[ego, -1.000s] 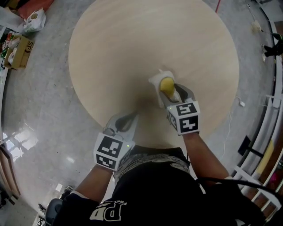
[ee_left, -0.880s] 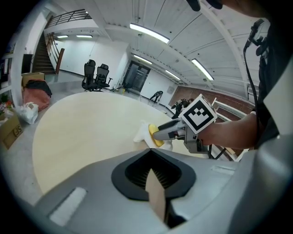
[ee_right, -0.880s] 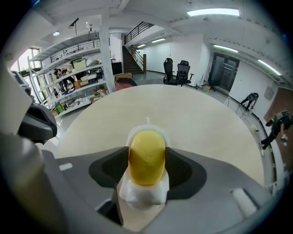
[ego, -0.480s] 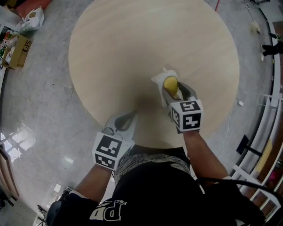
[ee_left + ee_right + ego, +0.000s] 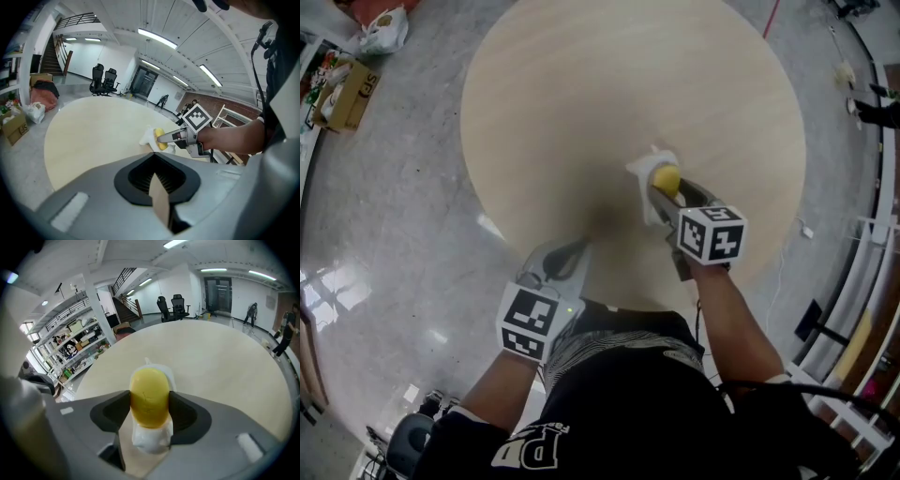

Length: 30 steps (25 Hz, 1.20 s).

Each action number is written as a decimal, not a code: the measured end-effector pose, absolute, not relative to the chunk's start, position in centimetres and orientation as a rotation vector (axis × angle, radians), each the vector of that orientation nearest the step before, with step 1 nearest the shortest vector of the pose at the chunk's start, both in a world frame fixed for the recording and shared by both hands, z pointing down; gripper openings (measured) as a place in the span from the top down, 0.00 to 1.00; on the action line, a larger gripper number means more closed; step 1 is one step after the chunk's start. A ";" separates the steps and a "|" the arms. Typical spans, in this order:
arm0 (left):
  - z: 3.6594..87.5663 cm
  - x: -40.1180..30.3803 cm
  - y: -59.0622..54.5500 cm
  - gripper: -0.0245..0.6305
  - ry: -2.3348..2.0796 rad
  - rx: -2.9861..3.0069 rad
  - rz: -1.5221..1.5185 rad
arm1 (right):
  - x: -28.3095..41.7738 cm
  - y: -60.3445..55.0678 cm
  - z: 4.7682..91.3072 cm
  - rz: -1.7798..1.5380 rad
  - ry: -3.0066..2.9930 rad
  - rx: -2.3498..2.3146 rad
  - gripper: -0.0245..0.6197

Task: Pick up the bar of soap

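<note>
- Looking on from beside the round, pale wooden table (image 5: 609,84), I see the yellow oval bar of soap (image 5: 149,397) right of the table's middle, on the side nearer the person. It sits over a small white soap dish (image 5: 643,171).
- The right gripper (image 5: 667,192) slants down onto it from the person's side. Its jaws have just been opening wider, I'd guess to take the bar across its breadth. The bar now stands between them, with a dark pad against each flank, so I read this as a pinch on the bar of soap.
- Only the bar is caught. The dish pokes out beneath and beyond it, outside the jaws, which makes sense since the dish should stay behind.
- Whether the bar has left the dish yet I cannot tell. It looks at most barely raised, so I judge the lift itself is not yet done.
- A rounded, slick bar could squirt out of a loose hold, which may be why it sits deep between the pads and not at their tips.
- The left gripper (image 5: 572,255) hangs over the near edge of the table, well apart from the soap. Its jaws are pressed together on nothing, apparently just kept out of the way.
</note>
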State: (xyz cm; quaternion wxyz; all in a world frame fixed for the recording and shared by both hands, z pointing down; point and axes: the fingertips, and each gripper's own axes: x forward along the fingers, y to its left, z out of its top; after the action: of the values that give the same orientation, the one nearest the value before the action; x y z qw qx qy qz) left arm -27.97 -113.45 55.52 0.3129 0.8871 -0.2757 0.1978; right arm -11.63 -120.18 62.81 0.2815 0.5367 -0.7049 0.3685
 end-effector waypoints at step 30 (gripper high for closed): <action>41.0 -18.2 -99.7 0.95 -1.195 2.468 0.268 | -6.1 -103.2 39.1 1.135 -2.881 0.992 0.55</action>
State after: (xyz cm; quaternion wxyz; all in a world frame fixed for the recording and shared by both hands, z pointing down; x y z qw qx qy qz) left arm -18.18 -99.66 41.00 0.1920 0.8792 -0.4255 0.0954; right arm -6.10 -103.23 39.12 -0.0549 0.3047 -0.8846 0.3486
